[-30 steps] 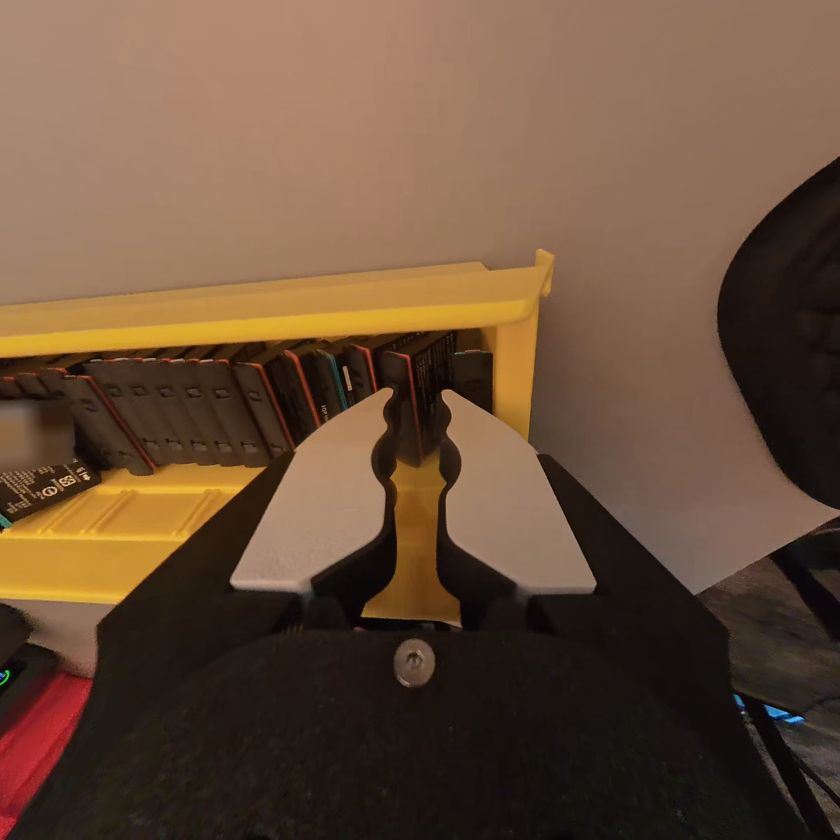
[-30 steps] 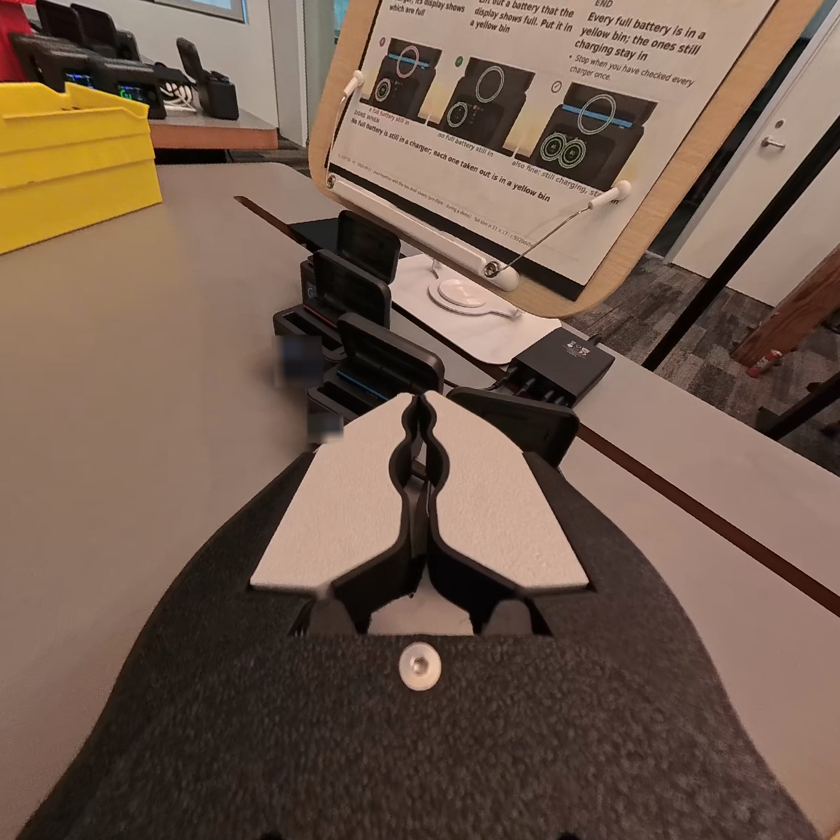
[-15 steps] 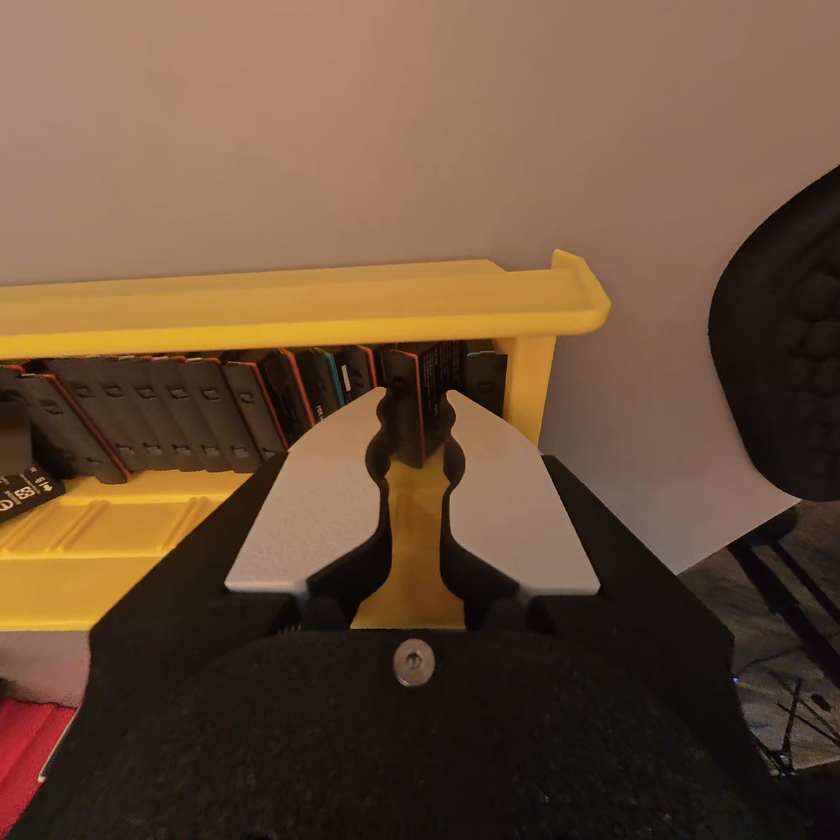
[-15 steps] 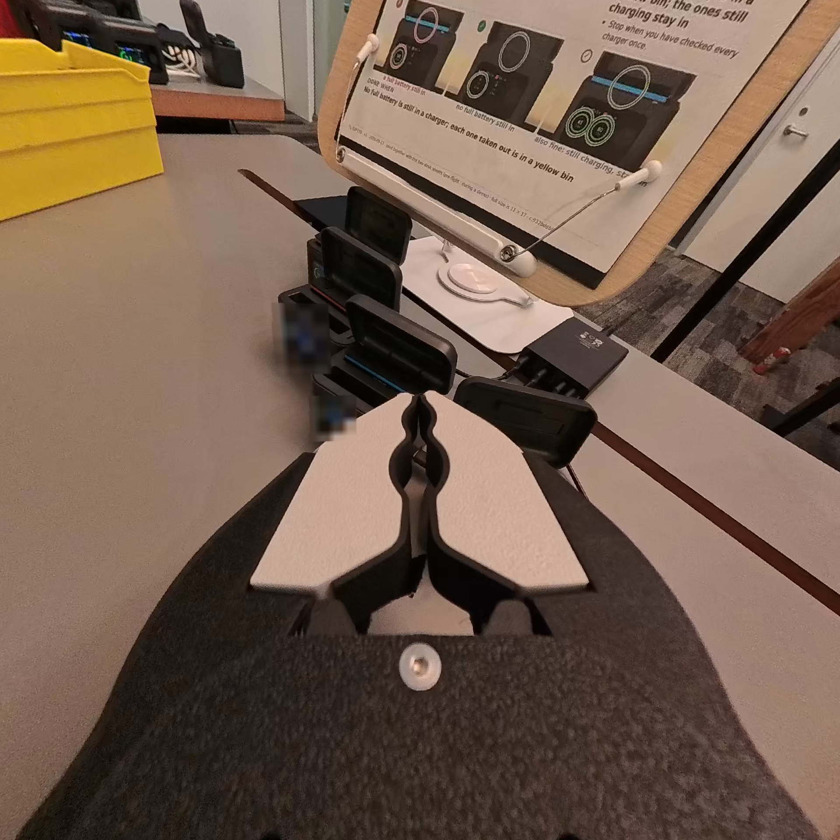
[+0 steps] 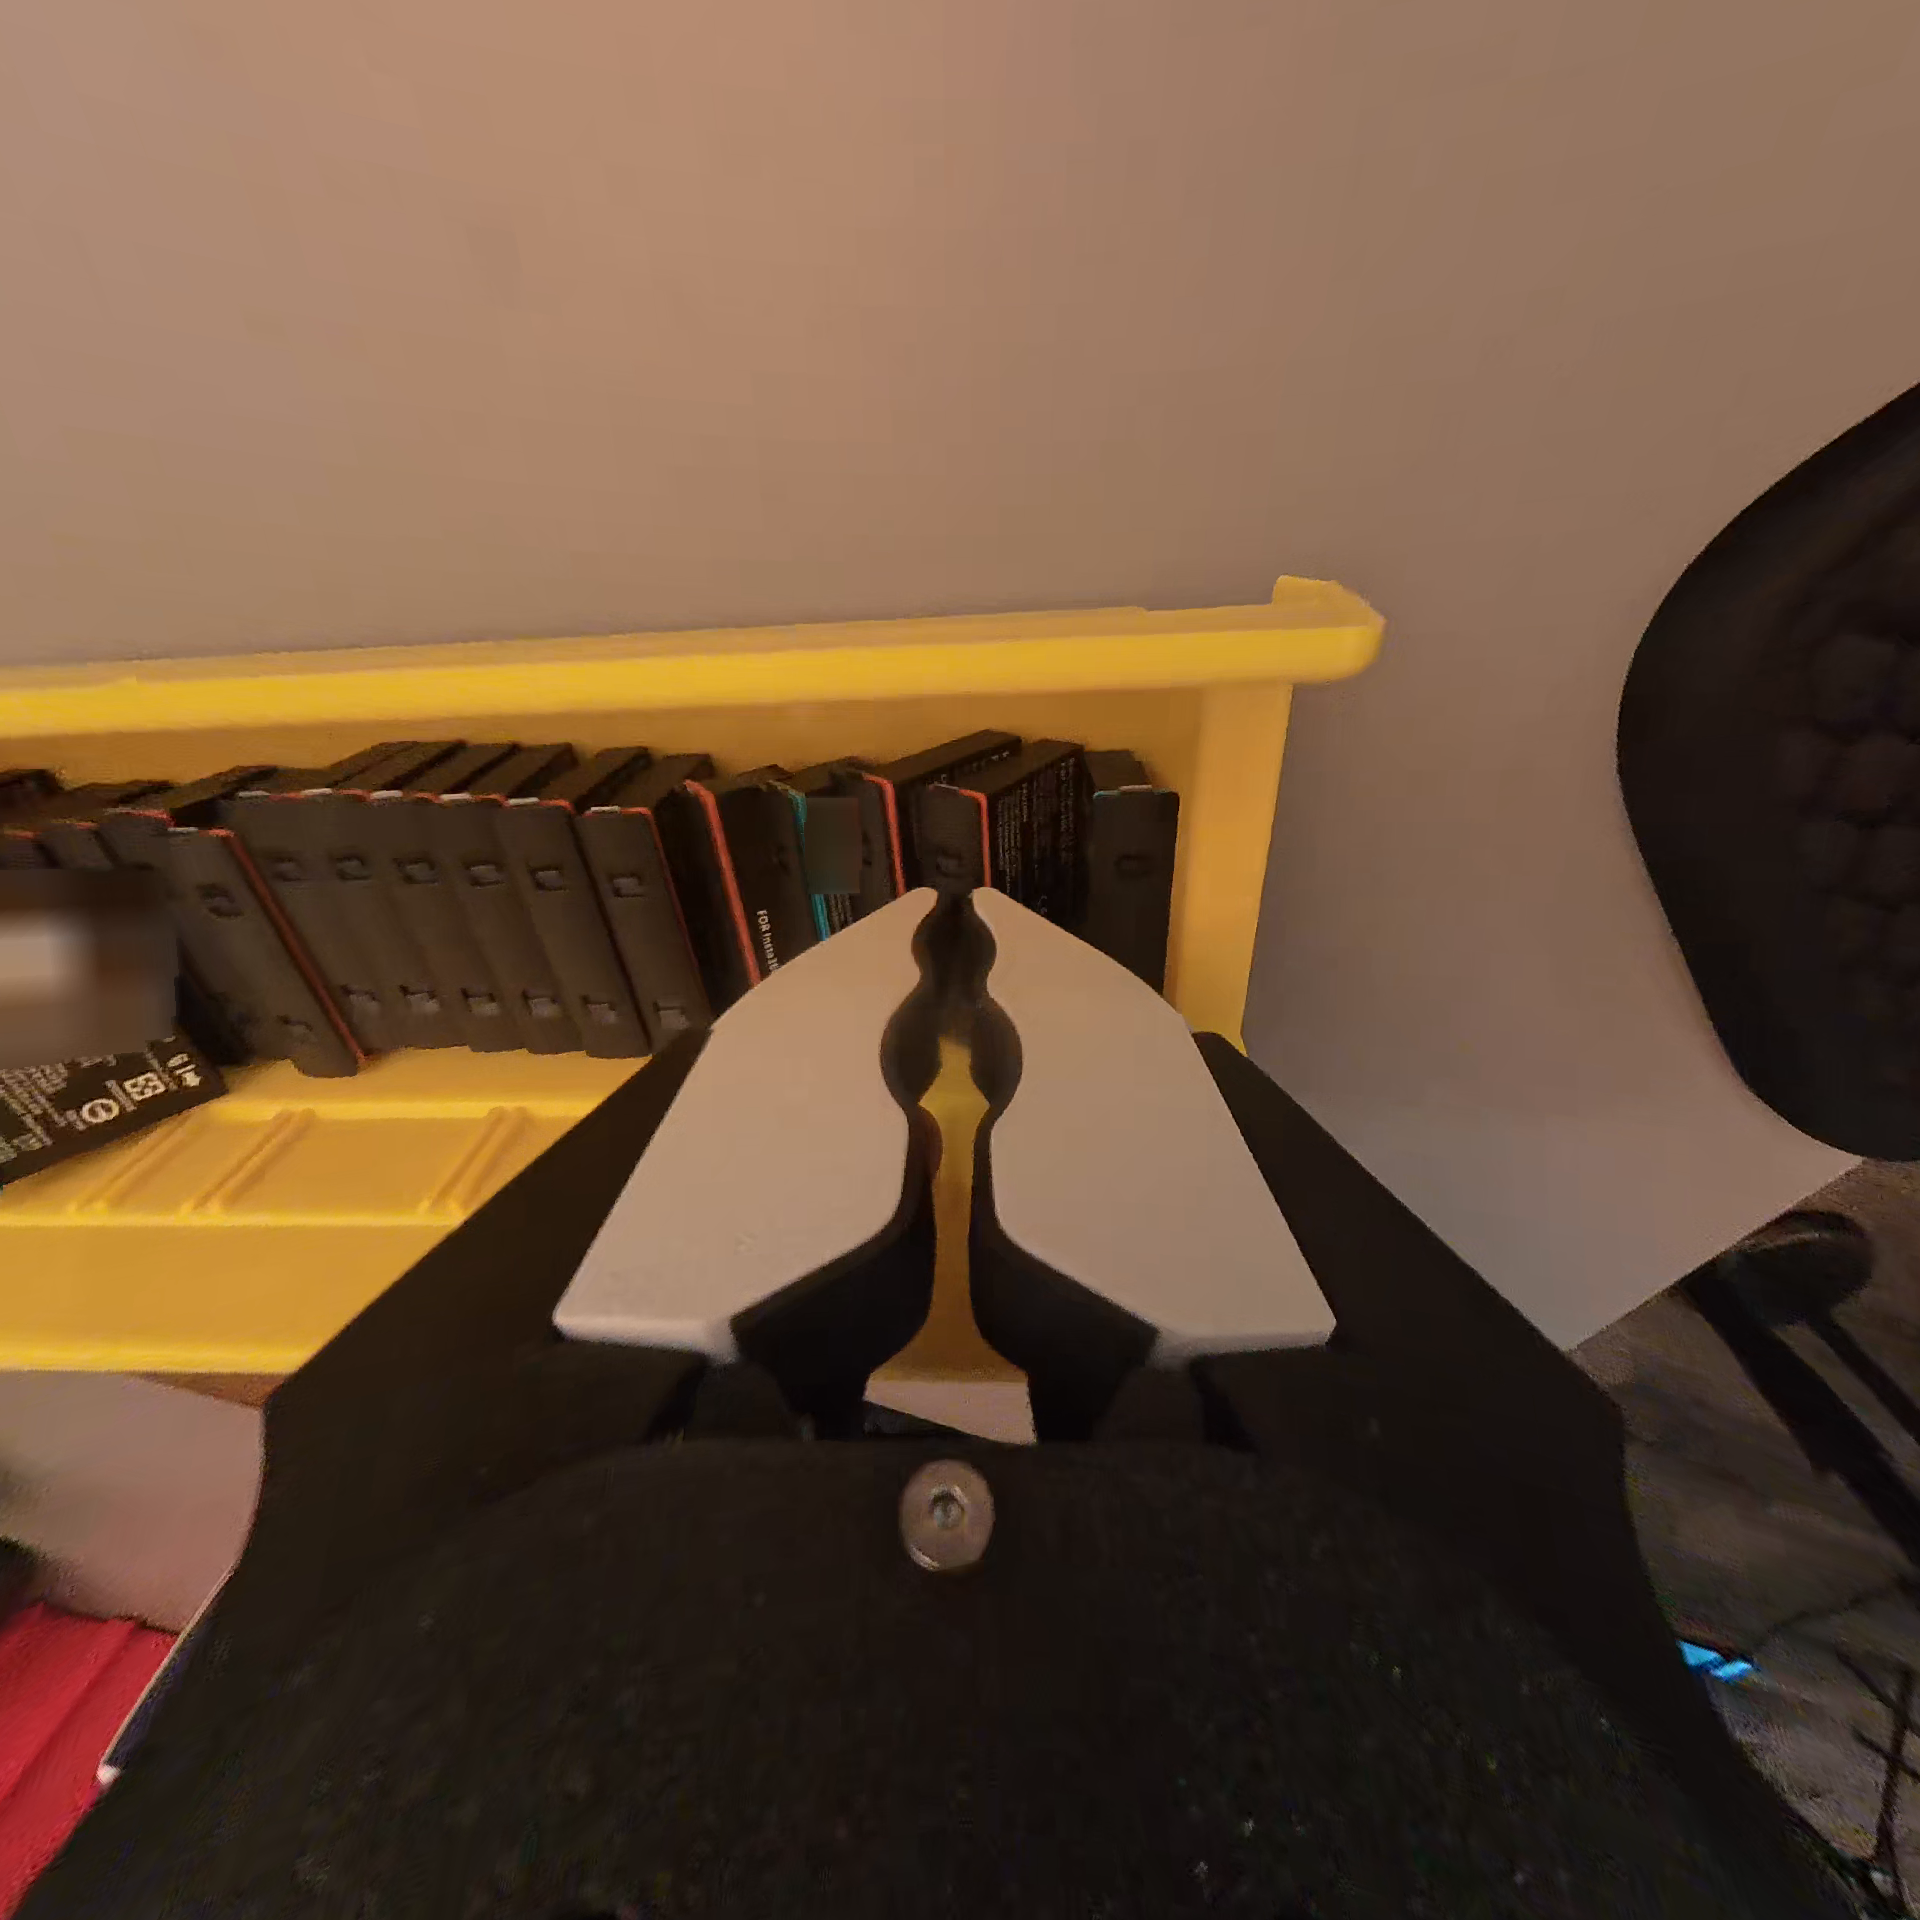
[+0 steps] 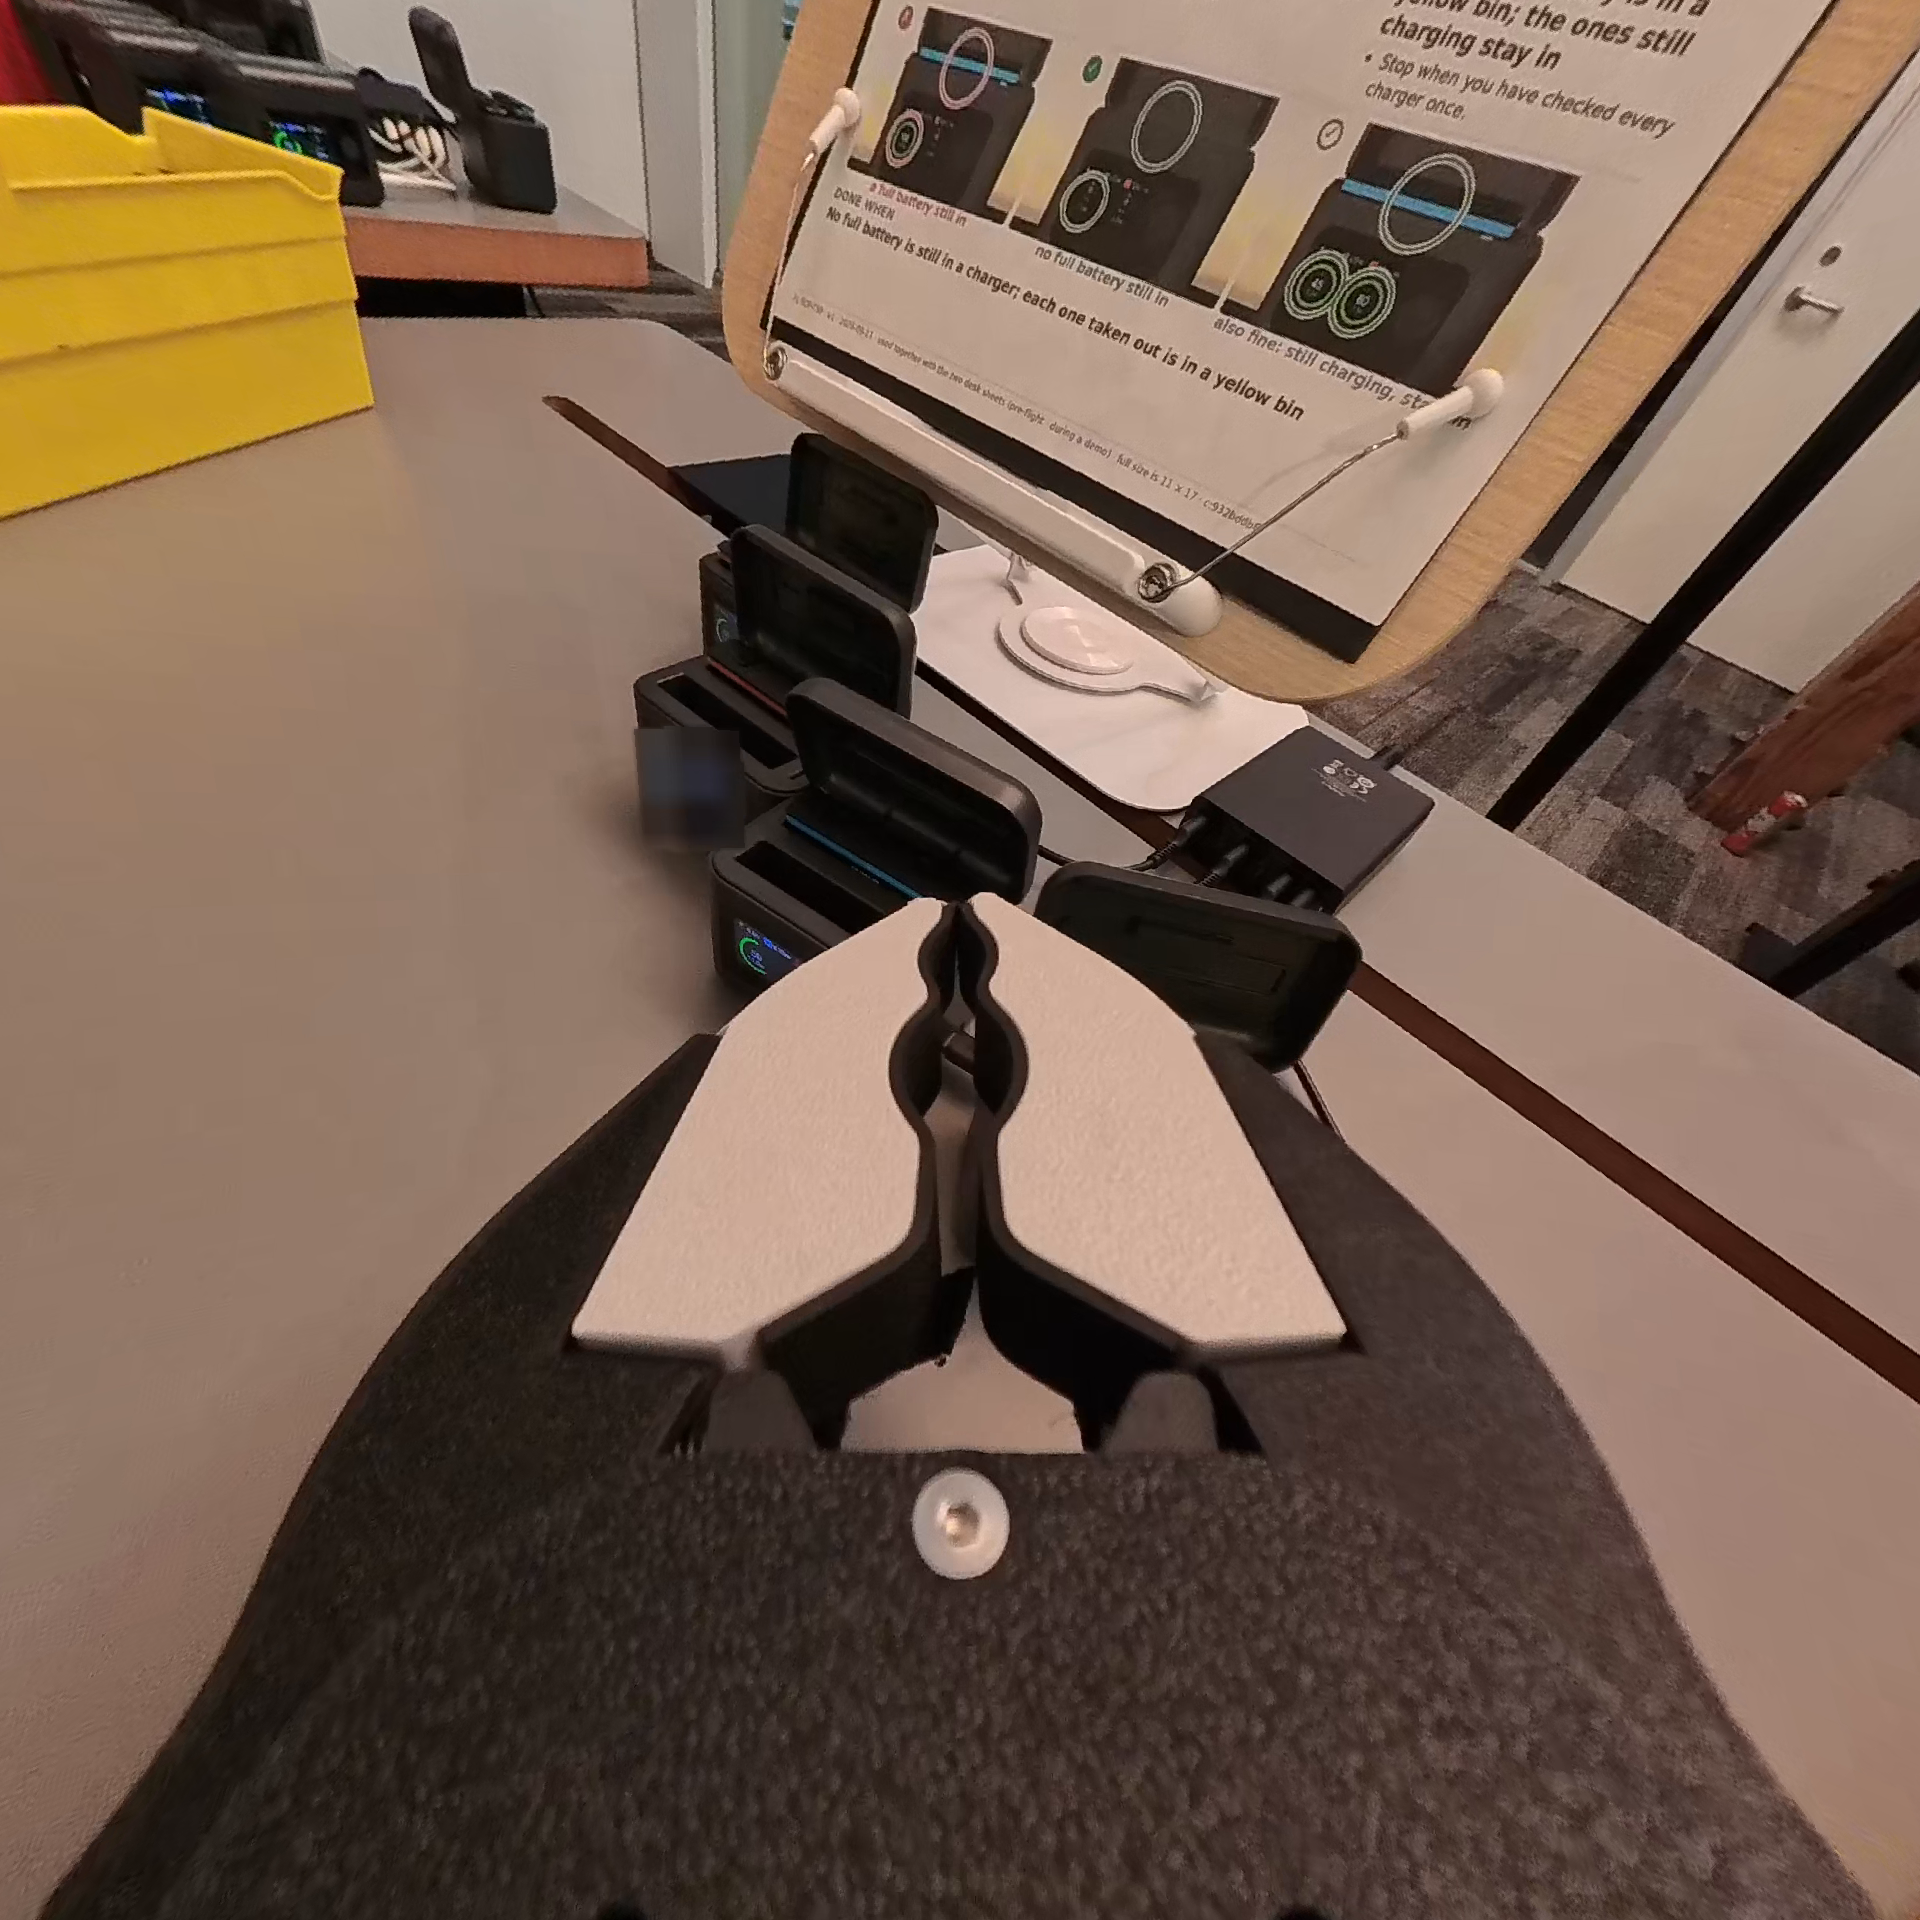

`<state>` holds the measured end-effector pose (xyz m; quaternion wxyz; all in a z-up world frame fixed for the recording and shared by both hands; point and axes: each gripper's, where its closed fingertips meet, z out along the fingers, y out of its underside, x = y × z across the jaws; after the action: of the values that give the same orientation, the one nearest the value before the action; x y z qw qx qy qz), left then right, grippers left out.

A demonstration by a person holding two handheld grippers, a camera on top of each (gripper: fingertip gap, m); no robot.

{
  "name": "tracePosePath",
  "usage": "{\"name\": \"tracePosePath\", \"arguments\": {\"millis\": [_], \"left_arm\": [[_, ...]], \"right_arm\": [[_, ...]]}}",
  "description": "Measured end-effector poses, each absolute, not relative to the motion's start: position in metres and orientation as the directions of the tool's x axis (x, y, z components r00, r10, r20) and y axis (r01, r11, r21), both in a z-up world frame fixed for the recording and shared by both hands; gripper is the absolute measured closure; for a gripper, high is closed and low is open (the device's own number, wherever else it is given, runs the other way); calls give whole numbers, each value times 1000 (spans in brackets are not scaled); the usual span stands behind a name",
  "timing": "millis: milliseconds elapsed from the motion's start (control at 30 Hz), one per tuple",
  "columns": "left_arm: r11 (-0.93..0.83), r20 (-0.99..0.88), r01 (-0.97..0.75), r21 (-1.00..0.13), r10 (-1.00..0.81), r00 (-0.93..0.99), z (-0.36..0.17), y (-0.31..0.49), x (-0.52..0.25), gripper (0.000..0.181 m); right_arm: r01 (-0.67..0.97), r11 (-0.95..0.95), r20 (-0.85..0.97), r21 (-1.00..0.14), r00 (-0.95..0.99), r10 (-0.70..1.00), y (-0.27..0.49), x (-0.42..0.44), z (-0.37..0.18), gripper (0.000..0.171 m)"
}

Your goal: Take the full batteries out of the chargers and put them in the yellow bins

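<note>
In the left wrist view a yellow bin [image 5: 623, 675] holds a row of several black batteries [image 5: 468, 914] standing on edge. My left gripper [image 5: 951, 902] is shut and empty, its tips just in front of a battery with a red edge [image 5: 956, 831] near the bin's right end. In the right wrist view several black chargers [image 6: 873, 821] stand in a line with lids open; the near one's screen [image 6: 758, 951] glows green. My right gripper [image 6: 956, 909] is shut and empty, just above the nearest charger's open lid [image 6: 1195, 966].
One battery [image 5: 94, 1101] lies flat on the bin floor at the left. A black rounded shape [image 5: 1787, 831] is at the right edge. Stacked yellow bins [image 6: 156, 312] stand far left, an instruction board [image 6: 1247, 260] and a black power hub [image 6: 1309, 821] behind the chargers. The left gripper's tips are roughly 50 cm from the right gripper's.
My left gripper's jaws, open on either side of the red-edged battery before, have closed and drawn back; the battery stays in the bin. My right gripper stayed shut and crept toward the chargers.
</note>
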<state>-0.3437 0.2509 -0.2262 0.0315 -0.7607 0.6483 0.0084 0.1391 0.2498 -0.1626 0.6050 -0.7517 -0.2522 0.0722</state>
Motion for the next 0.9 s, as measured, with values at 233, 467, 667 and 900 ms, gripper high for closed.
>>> {"name": "tracePosePath", "arguments": {"millis": [233,467,667,900], "left_arm": [[-143,-68,-990,3,-987,142,-225,247,-345,181],[-129,-128,-991,-45,-983,134,-226,255,-340,169],[-315,-40,-945,-89,-947,319,-228,251,-334,159],[-275,-120,-958,-82,-951,284,-235,258,-331,164]], "right_arm": [[300,-131,209,-945,860,465,249,137,-160,171],[295,-135,202,-946,861,466,249,138,-161,171],[299,-144,201,-943,860,469,249,137,-164,171],[301,-145,201,-943,858,473,249,135,-165,171]]}}
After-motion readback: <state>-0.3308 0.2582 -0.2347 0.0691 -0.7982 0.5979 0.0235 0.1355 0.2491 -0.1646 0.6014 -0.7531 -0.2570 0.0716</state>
